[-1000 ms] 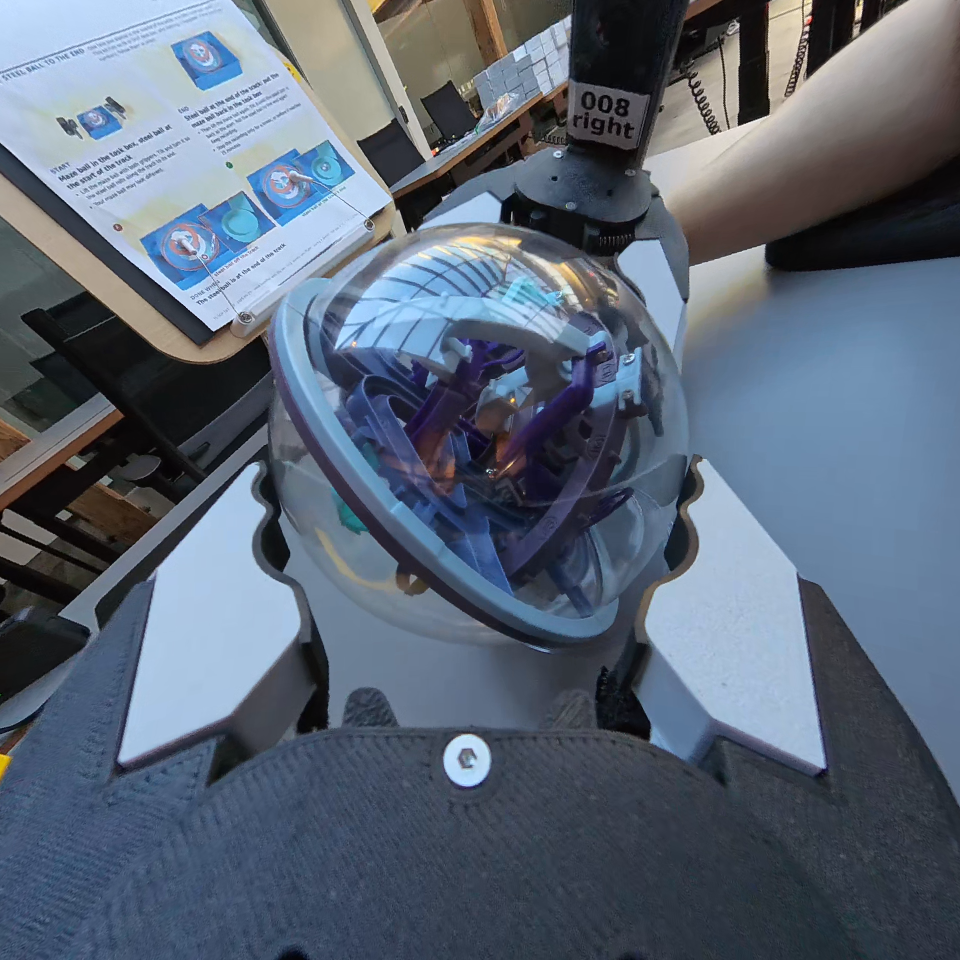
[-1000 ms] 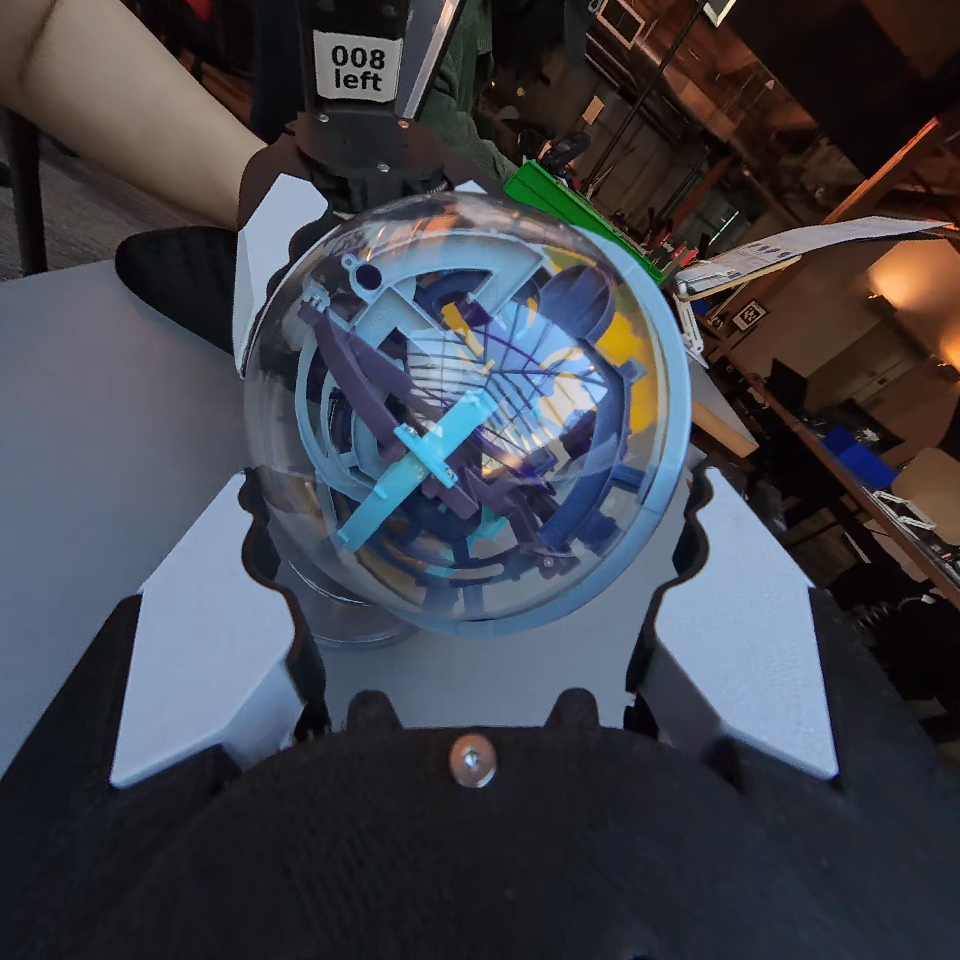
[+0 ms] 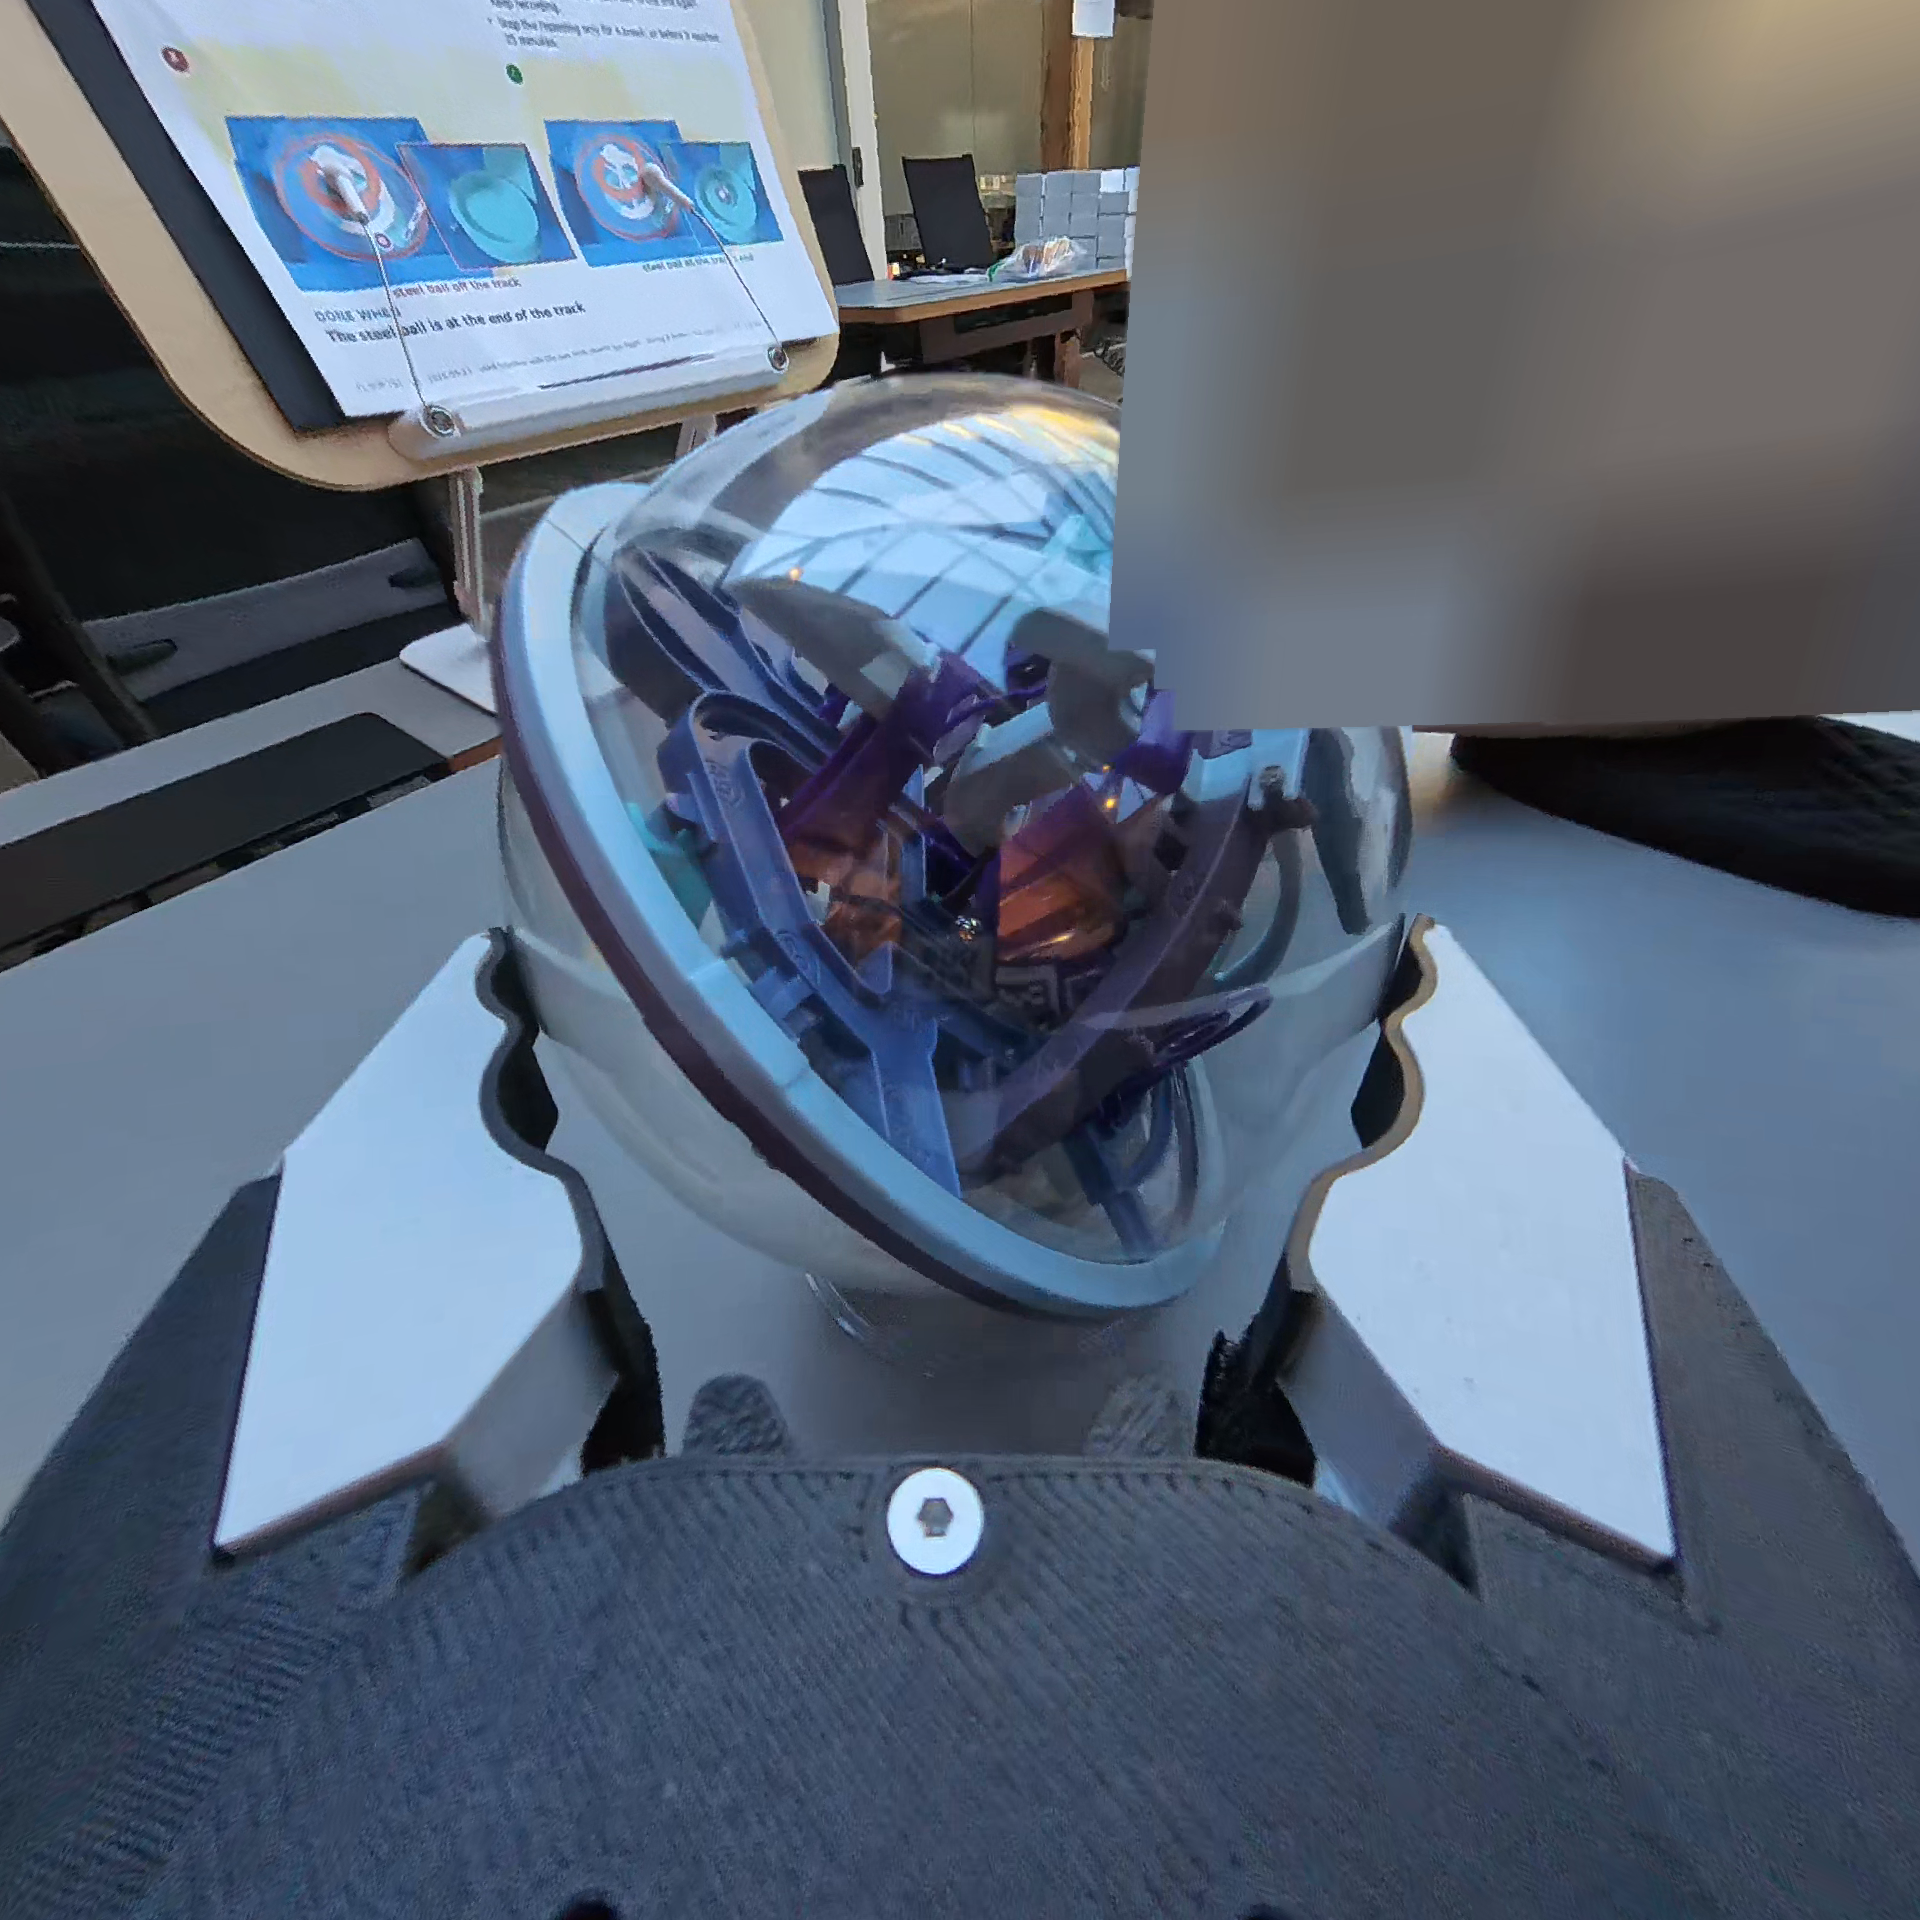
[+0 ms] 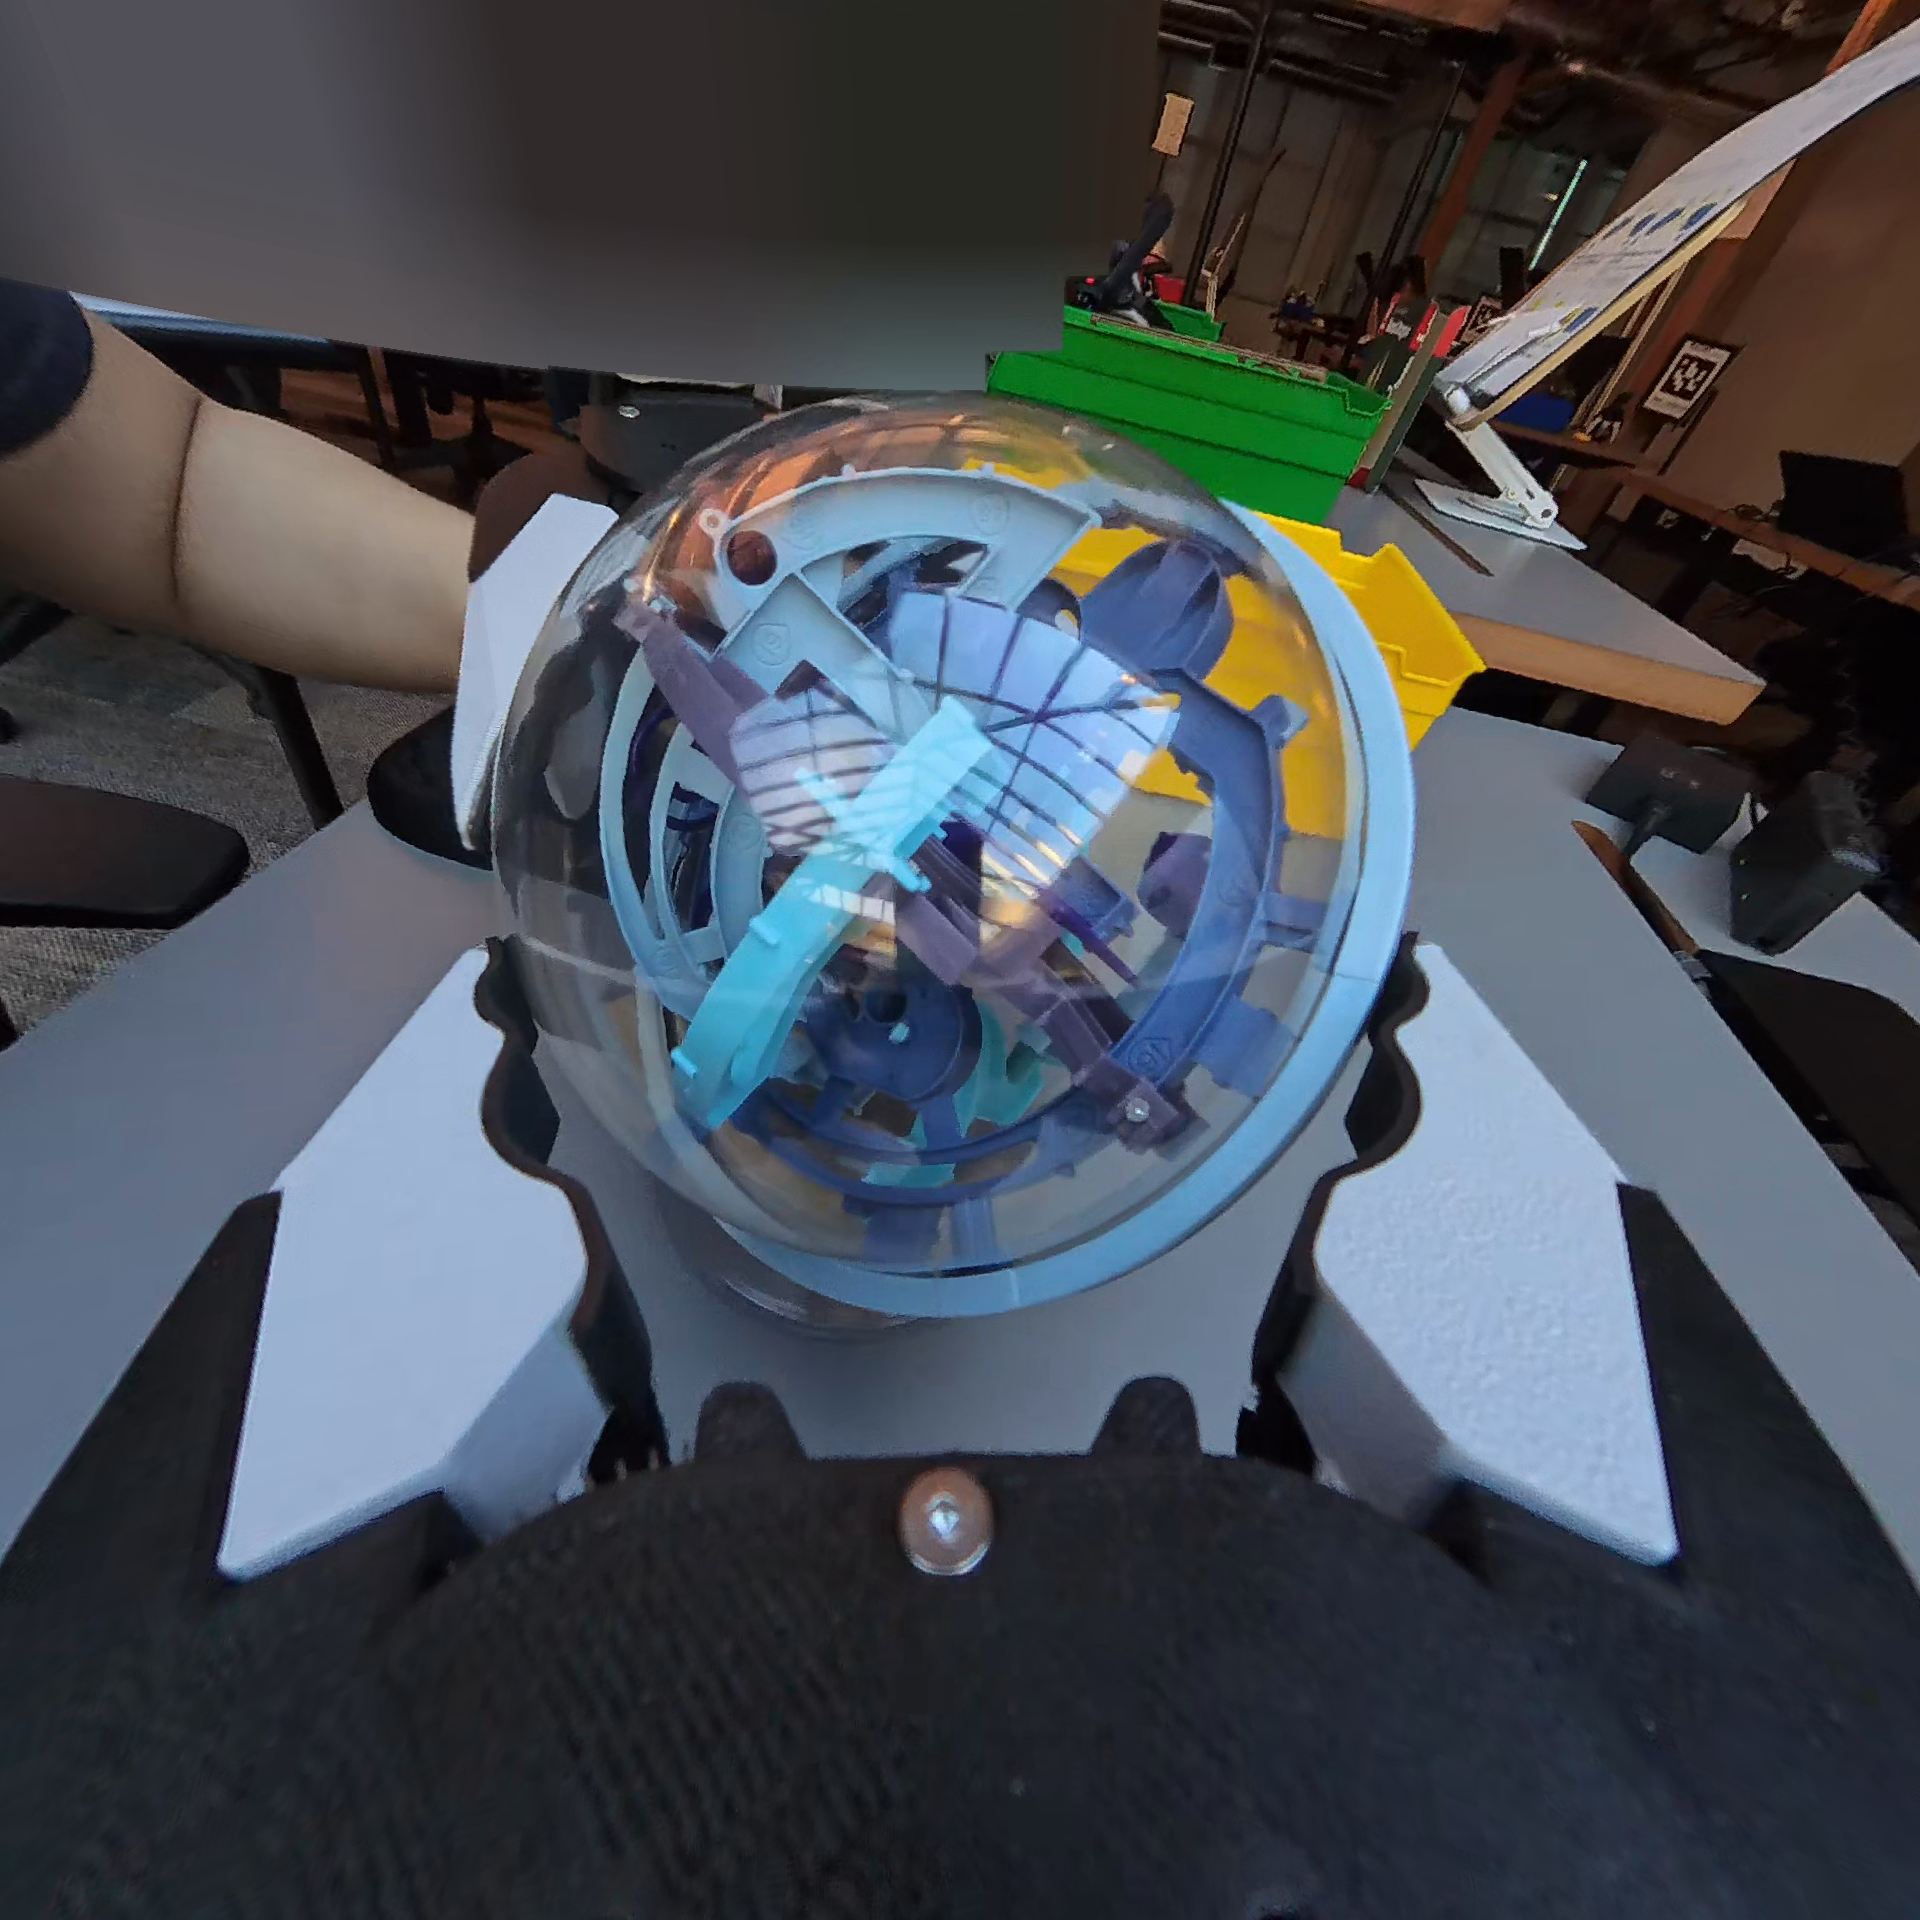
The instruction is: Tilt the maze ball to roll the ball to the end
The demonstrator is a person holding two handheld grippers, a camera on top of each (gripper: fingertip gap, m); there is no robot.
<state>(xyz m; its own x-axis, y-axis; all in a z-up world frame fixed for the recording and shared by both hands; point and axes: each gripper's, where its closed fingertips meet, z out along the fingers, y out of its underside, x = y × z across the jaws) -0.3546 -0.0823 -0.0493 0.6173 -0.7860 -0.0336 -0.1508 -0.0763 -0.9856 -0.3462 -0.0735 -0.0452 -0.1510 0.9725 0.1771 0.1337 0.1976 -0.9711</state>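
Observation:
The maze ball (image 3: 935, 862) is a clear sphere with a pale blue equator ring and blue, purple and teal tracks inside. It sits tilted, close over the grey table (image 3: 208, 1039); I cannot tell whether it touches. My left gripper (image 3: 951, 987) is shut on it, its white fingers (image 3: 416, 1195) pressing both sides. My right gripper (image 4: 945, 997) is shut on the maze ball (image 4: 935, 862) from the opposite side. A white finger of the left gripper (image 4: 520, 582) shows behind the ball. What looks like the small steel ball (image 3: 966, 925) lies deep among the tracks.
An instruction sheet on a wooden stand (image 3: 468, 208) stands at the table's far edge and also shows in the right wrist view (image 4: 1621, 239). A green bin (image 4: 1174, 416) and a yellow bin (image 4: 1371, 623) lie beyond the ball. Black devices (image 4: 1662, 779) sit at right. A person's forearm (image 4: 260, 540) reaches in.
Both grippers have tipped the ball together: its equator ring stands steeper and the inner tracks have turned. Both views now look more level across the table.

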